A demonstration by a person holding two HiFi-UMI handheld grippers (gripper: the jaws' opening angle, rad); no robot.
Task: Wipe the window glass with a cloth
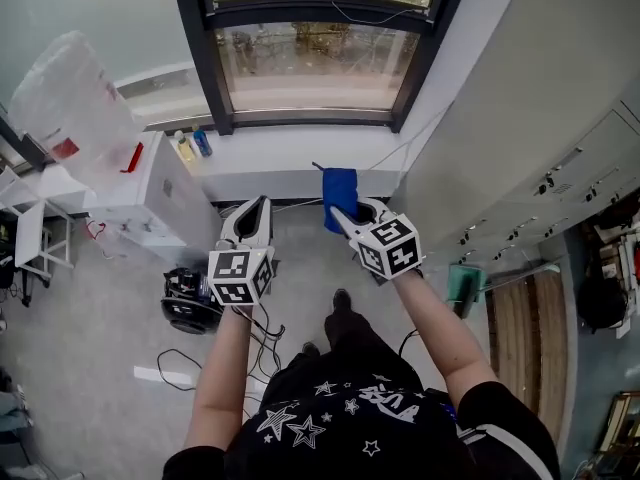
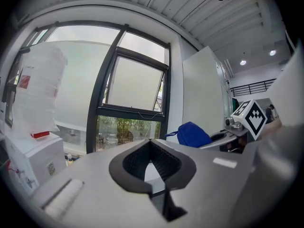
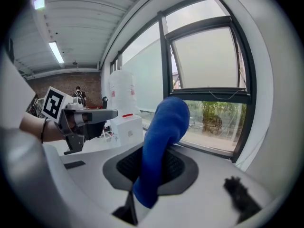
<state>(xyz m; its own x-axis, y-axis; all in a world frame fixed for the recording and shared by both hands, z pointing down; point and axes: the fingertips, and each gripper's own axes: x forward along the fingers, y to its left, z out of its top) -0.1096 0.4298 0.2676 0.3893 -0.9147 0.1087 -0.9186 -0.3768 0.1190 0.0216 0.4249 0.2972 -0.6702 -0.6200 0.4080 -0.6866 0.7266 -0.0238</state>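
At the far left of the head view a tall white thing wrapped in clear plastic [image 1: 72, 96] stands on a white cabinet [image 1: 150, 203]. Just right of it, two small bottles [image 1: 193, 145] stand on the window sill [image 1: 290, 150]. Below the cabinet a black device [image 1: 190, 300] sits on the grey floor, with cables lying near it.

The left gripper [image 1: 261, 202] is held out in front of the person, pointing to the wall under the sill. In the left gripper view [image 2: 150, 140] its two jaws are closed, with the tips touching each other. Nothing is between them; only a small hollow shows between the dark pads [image 2: 135, 161].

Above and between both grippers is the window glass [image 1: 315, 66] in a dark frame, with trees visible through the lower pane [image 2: 127, 131].

The blue cloth [image 1: 340, 190] is in the right gripper [image 1: 343, 215], just right of the left one. In the right gripper view the jaws of the right gripper [image 3: 164, 151] are clenched on the cloth [image 3: 164, 127], which rises out of them and bends over at its top. The cloth hangs in front of the wall below the sill and is apart from the glass [image 3: 221, 120].

At the right a pale wall with grey lockers [image 1: 560, 183] runs along the floor.
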